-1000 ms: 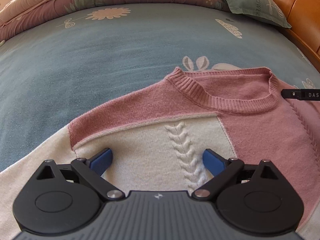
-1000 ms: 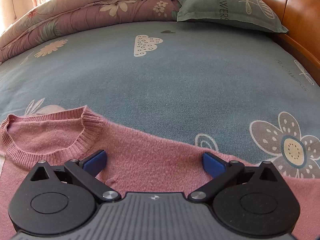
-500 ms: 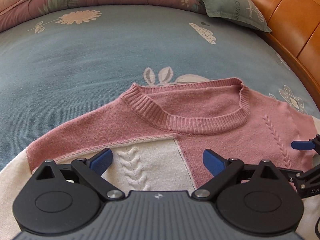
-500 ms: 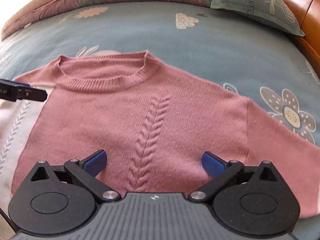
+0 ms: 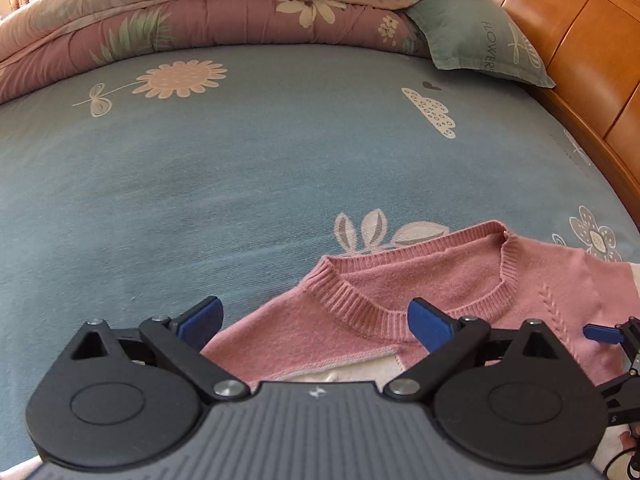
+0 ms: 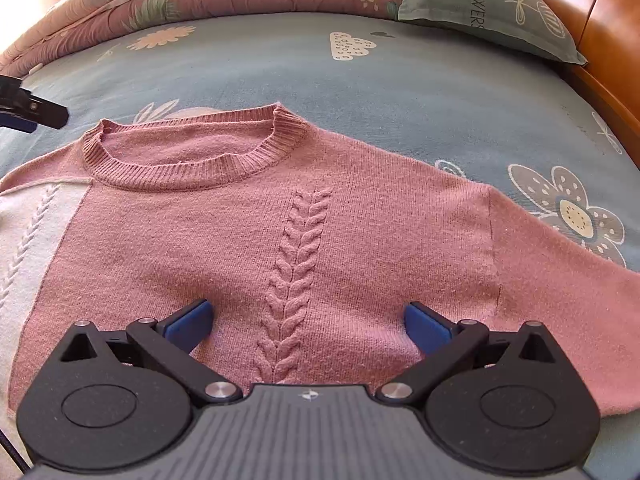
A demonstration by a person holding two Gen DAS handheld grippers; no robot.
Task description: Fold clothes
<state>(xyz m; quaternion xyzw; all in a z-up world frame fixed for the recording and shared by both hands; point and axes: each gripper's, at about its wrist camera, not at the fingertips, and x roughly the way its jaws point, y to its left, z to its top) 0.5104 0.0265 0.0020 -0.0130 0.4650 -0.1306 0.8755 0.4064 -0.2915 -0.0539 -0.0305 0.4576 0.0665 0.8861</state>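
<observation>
A pink and cream knit sweater lies flat, front up, on the blue bed sheet, its ribbed collar toward the pillows. In the left wrist view the sweater fills the lower right, its collar just ahead of the fingers. My left gripper hovers open over the sweater's left shoulder, holding nothing. My right gripper stands open above the pink chest, straddling the cable braid. The right gripper's blue fingertip shows at the left view's right edge. The sweater's hem is hidden.
Folded quilts and a grey-green pillow lie at the bed's head. A wooden headboard runs along the right. Bare blue sheet with flower prints stretches beyond the sweater. The pillow also shows in the right view.
Both grippers have pulled back and shifted: the left view slid left, off the cream panel toward the shoulder and bare sheet. The right view backed away to show the whole pink chest. Both stayed open.
</observation>
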